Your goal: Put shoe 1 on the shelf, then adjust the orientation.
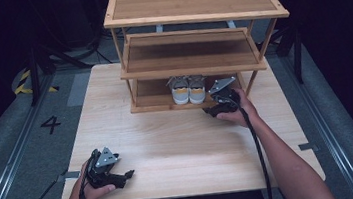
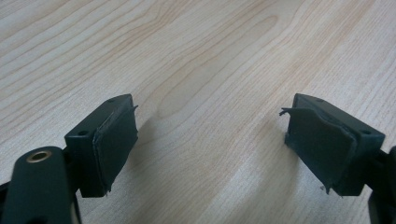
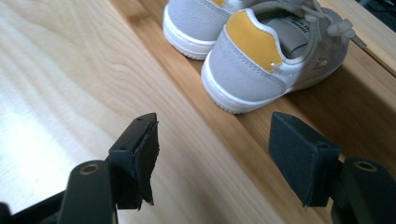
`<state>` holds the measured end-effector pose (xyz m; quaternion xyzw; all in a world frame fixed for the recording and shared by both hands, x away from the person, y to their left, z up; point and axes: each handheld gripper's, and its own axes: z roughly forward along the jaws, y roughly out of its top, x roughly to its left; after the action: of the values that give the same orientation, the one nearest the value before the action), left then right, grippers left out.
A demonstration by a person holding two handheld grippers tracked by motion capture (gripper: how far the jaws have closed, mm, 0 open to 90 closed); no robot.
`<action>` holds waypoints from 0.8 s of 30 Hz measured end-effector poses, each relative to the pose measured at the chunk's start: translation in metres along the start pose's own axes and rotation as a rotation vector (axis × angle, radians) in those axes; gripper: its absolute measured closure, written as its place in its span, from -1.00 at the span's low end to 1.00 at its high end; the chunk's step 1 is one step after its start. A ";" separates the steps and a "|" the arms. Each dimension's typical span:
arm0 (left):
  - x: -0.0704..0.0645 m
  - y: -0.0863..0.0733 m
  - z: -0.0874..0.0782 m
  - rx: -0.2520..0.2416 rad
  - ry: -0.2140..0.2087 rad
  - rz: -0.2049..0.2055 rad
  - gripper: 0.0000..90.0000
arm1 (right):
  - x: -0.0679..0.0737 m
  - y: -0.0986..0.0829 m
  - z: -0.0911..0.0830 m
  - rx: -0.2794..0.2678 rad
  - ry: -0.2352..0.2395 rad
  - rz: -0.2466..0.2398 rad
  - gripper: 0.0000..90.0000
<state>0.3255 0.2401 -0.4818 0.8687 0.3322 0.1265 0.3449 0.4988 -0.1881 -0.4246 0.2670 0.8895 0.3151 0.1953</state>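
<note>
A pair of small grey and white shoes with yellow heel tabs [image 1: 188, 90] stands on the bottom shelf of a three-tier bamboo rack [image 1: 196, 67]. My right gripper [image 1: 211, 106] sits at the rack's front edge, just right of the shoes, open with nothing between its jaws. In the right gripper view [image 3: 212, 161] the nearer shoe [image 3: 271, 60] lies just ahead, with the other shoe [image 3: 198, 23] beyond it. My left gripper [image 1: 129, 175] rests near the table's front left, open and empty; in the left gripper view [image 2: 210, 140] bare wood lies between its pads.
The light wooden table [image 1: 179, 144] holds the rack at its far side. The rack's upper two shelves [image 1: 189, 52] carry nothing. Dark floor with a painted "4" [image 1: 50, 125] lies to the left, and rails run along both sides.
</note>
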 end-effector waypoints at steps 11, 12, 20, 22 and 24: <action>-0.001 -0.001 0.000 -0.006 -0.001 -0.014 -0.63 | 0.009 -0.009 -0.030 0.031 0.018 -0.049 -0.29; -0.001 -0.001 0.000 -0.005 0.000 -0.014 -0.63 | 0.010 -0.010 -0.032 0.033 0.015 -0.058 -0.29; -0.001 -0.001 0.000 -0.005 -0.002 -0.013 -0.63 | 0.015 -0.022 -0.045 0.044 0.012 -0.073 -0.31; -0.001 -0.001 0.000 -0.005 -0.001 -0.012 -0.63 | 0.016 -0.027 -0.049 0.043 0.012 -0.082 -0.31; -0.001 -0.001 0.000 -0.005 -0.001 -0.012 -0.63 | 0.017 -0.033 -0.054 0.042 0.009 -0.082 -0.32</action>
<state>0.3247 0.2400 -0.4824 0.8658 0.3371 0.1247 0.3481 0.4463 -0.2241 -0.4102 0.2331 0.9069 0.2895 0.1984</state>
